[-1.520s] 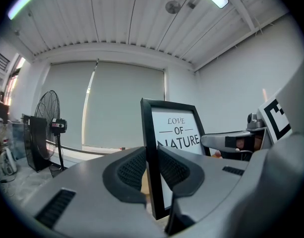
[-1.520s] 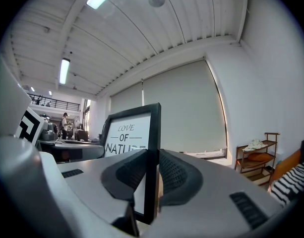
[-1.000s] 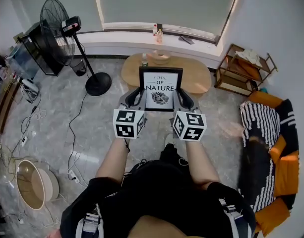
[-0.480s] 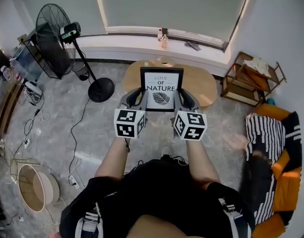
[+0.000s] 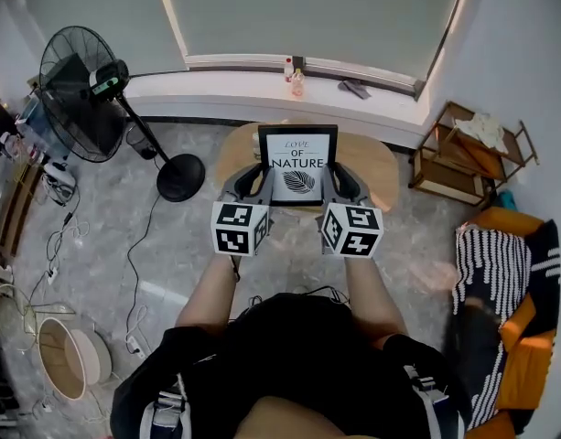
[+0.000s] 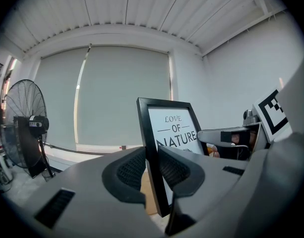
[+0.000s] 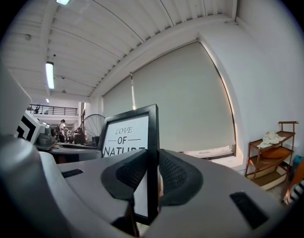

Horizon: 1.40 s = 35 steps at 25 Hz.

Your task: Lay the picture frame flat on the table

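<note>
A: Where is the picture frame (image 5: 297,165) sitting?
B: It isn't. It's hanging upright in the air over the oval wooden bench (image 5: 379,165), print facing the person.
A: Left gripper (image 5: 249,183)?
B: Its jaws are pinching the frame's left edge. The gap is narrow, with the ribbed dark pads (image 6: 129,170) pressing front and back.
A: Right gripper (image 5: 343,183)?
B: It's doing the same on the right edge, jaws narrow and clamping the black rail.
A: Why both sides?
B: My read is that a symmetric edge grip is stopping it from swinging. It's also giving tilt control for tipping it over and laying it flat.
A: Build?
B: It's a thin rectangular black moulding, square-cut and looking smooth and matte. The white print is carrying lettering and a leaf. I'm judging it rigid and light with slick faces, so the textured pads are doing the real work.
A: Bench surface?
B: Pale wood with rounded ends, looking smooth. A bare patch is showing to the right of the frame, so I'm expecting room to set it down.
</note>
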{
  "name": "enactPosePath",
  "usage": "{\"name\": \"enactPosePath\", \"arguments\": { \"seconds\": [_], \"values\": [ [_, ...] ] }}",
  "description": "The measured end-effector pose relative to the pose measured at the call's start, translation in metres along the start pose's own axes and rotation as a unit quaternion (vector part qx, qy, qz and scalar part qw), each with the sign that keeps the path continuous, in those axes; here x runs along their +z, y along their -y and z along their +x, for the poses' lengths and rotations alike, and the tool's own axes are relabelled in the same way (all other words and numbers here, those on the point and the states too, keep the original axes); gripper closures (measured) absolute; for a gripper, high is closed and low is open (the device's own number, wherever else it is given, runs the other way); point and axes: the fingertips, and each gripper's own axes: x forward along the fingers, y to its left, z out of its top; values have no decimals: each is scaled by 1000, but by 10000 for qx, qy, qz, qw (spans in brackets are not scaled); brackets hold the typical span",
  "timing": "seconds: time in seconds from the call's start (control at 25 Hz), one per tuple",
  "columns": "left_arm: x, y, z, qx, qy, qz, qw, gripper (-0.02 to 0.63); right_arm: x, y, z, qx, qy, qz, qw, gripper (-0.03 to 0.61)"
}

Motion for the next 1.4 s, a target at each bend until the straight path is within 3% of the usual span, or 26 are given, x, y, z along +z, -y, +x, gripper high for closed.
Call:
{"name": "enactPosePath", "arguments": {
  "seconds": [0.28, 0.6, 1.0, 1.4],
  "values": [
    [7, 8, 78, 49, -138, -19, 9999, 522, 6, 61, 52, 56, -117, 75, 9999, 488],
    [-8, -1, 134, -18, -414, -2, 9991, 522, -11, 95, 95, 20, -329, 236, 9992, 486],
    [-9, -51, 242, -226, -451, -117, 9987, 522, -15, 134, 202, -197, -463, 155, 9986, 488],
    [-7, -132, 385, -788, -776, -240, 9936, 522, -18, 174, 348, -659, -839, 250, 9940, 488]
  ]
}}
